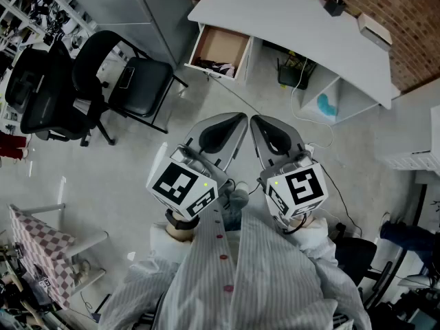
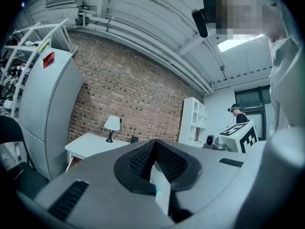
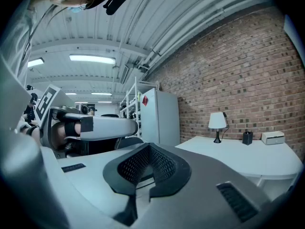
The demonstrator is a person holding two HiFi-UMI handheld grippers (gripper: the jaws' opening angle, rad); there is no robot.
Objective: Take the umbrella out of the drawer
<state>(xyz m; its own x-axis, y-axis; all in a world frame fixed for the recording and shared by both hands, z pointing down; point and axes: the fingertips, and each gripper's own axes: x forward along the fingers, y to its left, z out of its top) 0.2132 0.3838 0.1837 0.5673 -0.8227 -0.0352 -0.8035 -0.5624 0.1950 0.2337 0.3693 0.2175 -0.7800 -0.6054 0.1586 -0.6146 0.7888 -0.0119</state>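
Standing far from the counter (image 1: 289, 26), I hold left gripper (image 1: 237, 121) and right gripper (image 1: 260, 124) clenched, empty. A dark thing, maybe the umbrella (image 1: 214, 66), lies in the open drawer (image 1: 223, 47) at the counter's left end. Next: walk closer.

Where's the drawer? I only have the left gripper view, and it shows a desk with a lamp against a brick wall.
Observer: In the head view, the drawer is pulled open under the left end of the desk.
Operator: Anything inside it?
Observer: A dark thing lies along its front edge; I can't tell whether it's the umbrella.
Operator: What's the right gripper doing?
Observer: In its own view, the right gripper has its fingers shut with nothing between them.
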